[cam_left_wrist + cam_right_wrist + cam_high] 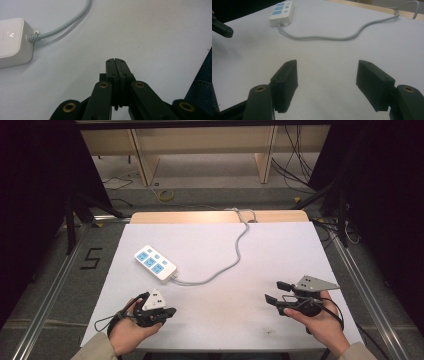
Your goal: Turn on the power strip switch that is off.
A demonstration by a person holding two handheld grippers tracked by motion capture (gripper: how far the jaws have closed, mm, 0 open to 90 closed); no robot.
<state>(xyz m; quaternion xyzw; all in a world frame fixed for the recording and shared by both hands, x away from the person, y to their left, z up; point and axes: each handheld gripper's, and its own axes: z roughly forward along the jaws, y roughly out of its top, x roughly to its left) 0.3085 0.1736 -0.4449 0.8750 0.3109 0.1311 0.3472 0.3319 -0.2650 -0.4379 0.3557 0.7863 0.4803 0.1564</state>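
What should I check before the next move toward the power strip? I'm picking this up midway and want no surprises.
1. Left claw empty, jaws shut with nothing between them: ok.
2. Right claw open and empty: ok.
3. Power strip lying flat on the white table cover, sockets up, untouched by either claw: ok.
4. Grey cable still joined to the strip and trailing off the far table edge: ok.
5. Whether the cable is plugged in beyond the table: cannot tell.
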